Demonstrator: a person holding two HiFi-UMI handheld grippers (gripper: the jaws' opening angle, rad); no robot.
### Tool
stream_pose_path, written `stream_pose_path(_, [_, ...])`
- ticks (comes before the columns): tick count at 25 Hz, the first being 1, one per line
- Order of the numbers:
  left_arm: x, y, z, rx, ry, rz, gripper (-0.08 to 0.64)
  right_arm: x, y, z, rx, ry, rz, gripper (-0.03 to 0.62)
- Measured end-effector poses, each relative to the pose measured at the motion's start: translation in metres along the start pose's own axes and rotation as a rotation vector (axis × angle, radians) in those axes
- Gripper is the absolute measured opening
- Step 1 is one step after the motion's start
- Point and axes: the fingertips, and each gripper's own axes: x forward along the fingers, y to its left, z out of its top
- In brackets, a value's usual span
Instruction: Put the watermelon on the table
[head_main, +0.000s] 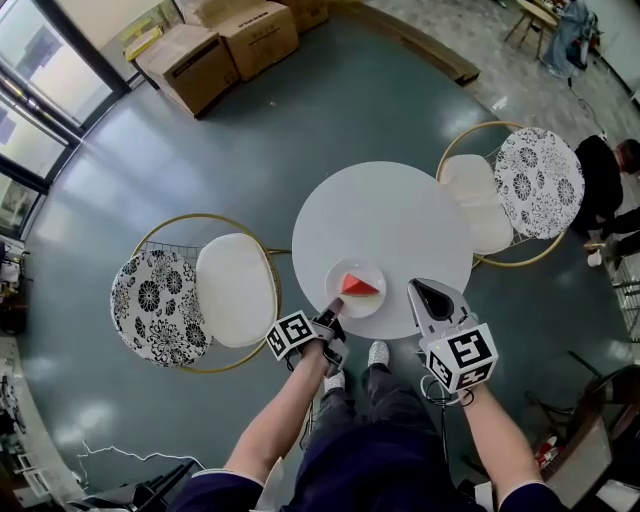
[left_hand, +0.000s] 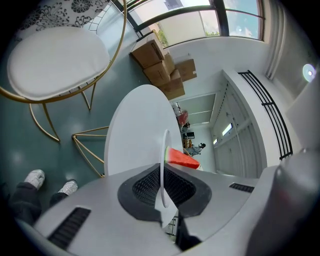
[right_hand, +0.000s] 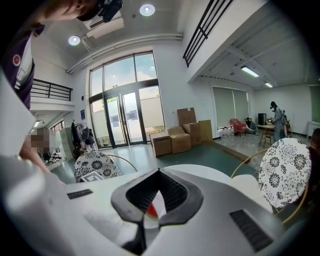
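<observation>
Jaws: left gripper (left_hand: 162, 172) clamped on plate (left_hand: 165, 145) rim, watermelon (left_hand: 182, 159) just beyond tips; right gripper (right_hand: 158, 169) closed, empty.

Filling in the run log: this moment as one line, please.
left gripper shut on plate rim | watermelon slice on plate | plate over table near edge, contact unclear | right gripper shut, empty

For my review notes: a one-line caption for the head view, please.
Left gripper grips the plate of watermelon over the white table's near edge.
</observation>
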Motion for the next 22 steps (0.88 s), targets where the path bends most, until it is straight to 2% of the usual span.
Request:
stream_pose_path(12, [0.0046,0.0020,0.0014,0.049,0.025,0.100,0.012,0.0011,-0.0027,-0.0017,0.023,0.001,-0.006,0.005])
stream_pose_path(22, [0.0070,0.0013,0.0028,0.261,0.062,0.261,0.028,-0.0038,-0.0033,-0.0037,0.039,-0.005,-0.012,0.005])
